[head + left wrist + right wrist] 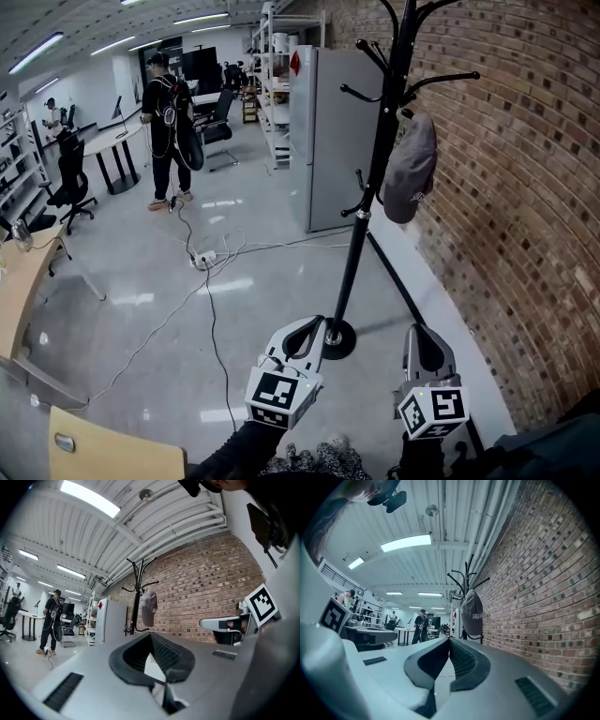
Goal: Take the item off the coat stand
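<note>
A tall black coat stand [377, 178] rises by the brick wall, its round base [337, 339] on the floor just beyond my grippers. A grey cap [411, 169] hangs from a hook on the stand's right side, high above both grippers. My left gripper [316, 325] is low, just left of the base, shut and empty. My right gripper [418, 332] is low, to the right of the base, also shut and empty. The left gripper view shows the cap [148, 607] on the stand [137, 597] far beyond the gripper [151, 635]. In the right gripper view the cap [472, 613] hangs beyond the gripper [449, 640].
A brick wall [525, 187] runs along the right. A grey cabinet [328, 141] stands behind the stand. Cables and a power strip [202, 257] trail over the glossy floor. A person [169, 131] stands far off, and a wooden table [19, 281] is at left.
</note>
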`<state>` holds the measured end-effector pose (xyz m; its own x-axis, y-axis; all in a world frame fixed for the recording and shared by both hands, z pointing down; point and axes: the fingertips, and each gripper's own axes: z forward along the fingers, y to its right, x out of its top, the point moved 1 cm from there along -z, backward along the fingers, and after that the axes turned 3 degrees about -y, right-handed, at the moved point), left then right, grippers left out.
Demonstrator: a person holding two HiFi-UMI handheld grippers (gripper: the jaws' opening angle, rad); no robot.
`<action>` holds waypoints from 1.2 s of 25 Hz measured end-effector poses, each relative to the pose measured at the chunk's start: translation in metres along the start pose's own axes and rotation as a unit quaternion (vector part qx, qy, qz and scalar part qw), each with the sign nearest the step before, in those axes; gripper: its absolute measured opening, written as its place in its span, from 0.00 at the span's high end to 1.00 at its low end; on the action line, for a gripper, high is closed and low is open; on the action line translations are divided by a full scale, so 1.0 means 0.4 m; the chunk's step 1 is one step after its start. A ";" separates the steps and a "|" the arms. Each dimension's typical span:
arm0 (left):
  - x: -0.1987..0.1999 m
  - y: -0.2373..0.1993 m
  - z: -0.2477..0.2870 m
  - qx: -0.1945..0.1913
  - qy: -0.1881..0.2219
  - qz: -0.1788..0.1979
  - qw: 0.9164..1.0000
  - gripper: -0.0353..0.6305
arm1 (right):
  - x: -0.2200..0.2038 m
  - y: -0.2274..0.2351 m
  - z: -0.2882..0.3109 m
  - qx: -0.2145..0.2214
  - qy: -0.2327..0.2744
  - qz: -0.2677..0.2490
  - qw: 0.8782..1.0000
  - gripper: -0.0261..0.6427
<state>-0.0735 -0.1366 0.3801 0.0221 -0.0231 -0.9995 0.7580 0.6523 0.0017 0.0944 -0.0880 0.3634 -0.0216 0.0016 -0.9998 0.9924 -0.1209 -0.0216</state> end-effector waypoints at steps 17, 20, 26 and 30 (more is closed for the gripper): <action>0.029 0.002 0.287 0.032 0.006 0.012 0.999 0.94 | 0.008 0.189 0.226 0.051 0.020 0.007 0.998 0.95; 0.032 0.004 0.320 0.039 0.006 0.014 0.999 0.94 | 0.010 0.213 0.252 0.058 0.021 0.007 0.998 0.95; 0.032 -0.006 0.362 0.059 0.006 0.015 0.998 0.94 | 0.015 0.252 0.300 0.071 0.026 0.006 0.997 0.95; 0.028 -0.017 0.379 0.061 0.005 0.013 0.998 0.94 | 0.017 0.250 0.330 0.077 0.030 0.005 0.997 0.95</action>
<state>0.0204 -0.2561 0.3738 0.0363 0.0010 -0.9993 0.8310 0.5554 0.0307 0.1776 -0.2312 0.3545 0.0005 0.0576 -0.9983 0.9621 -0.2724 -0.0152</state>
